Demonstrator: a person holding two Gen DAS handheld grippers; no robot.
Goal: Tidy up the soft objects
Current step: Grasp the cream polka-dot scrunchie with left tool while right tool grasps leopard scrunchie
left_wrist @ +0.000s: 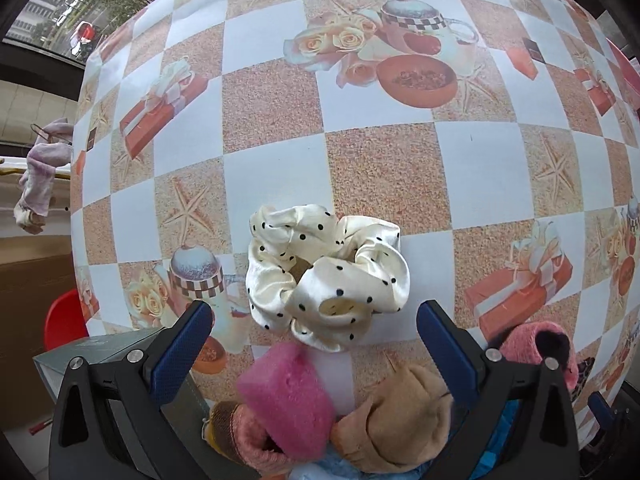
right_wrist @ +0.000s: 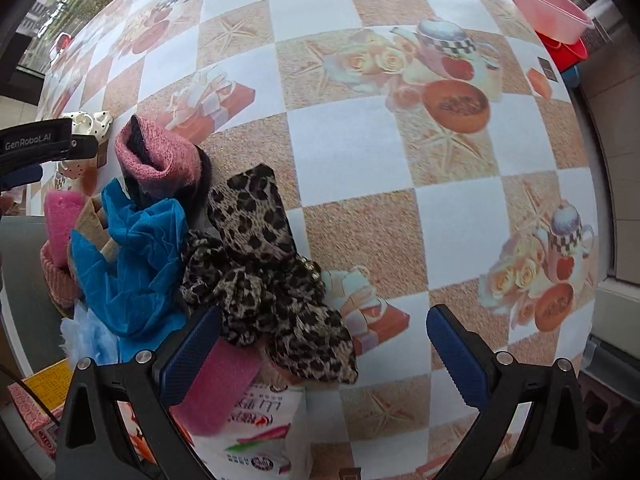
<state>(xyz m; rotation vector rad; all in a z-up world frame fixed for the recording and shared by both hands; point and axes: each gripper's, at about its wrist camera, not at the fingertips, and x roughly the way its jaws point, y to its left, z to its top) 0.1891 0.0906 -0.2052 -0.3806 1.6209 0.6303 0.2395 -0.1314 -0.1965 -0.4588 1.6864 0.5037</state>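
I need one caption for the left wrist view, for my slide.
Open left hand-held gripper above a cream polka-dot scrunchie on the checkered tablecloth.

A checkered tablecloth (left_wrist: 360, 168) printed with starfish, teapots, roses and gift boxes is covering the table, and a pink plastic basin (right_wrist: 540, 0) is sitting at its far right edge. A printed white plastic bag (right_wrist: 260, 432) is lying at the near edge, beside a yellow and red patterned box (right_wrist: 36, 404). A red plastic chair (left_wrist: 64, 320) is standing on the floor off the left side, and a pale lilac cloth (left_wrist: 38, 176) is hanging from a rail beyond it.

Scrunchie (left_wrist: 326, 278) cream w/ blk dots; scarf (right_wrist: 264, 264) leopard; tablecloth (left_wrist: 380, 168) checkered.
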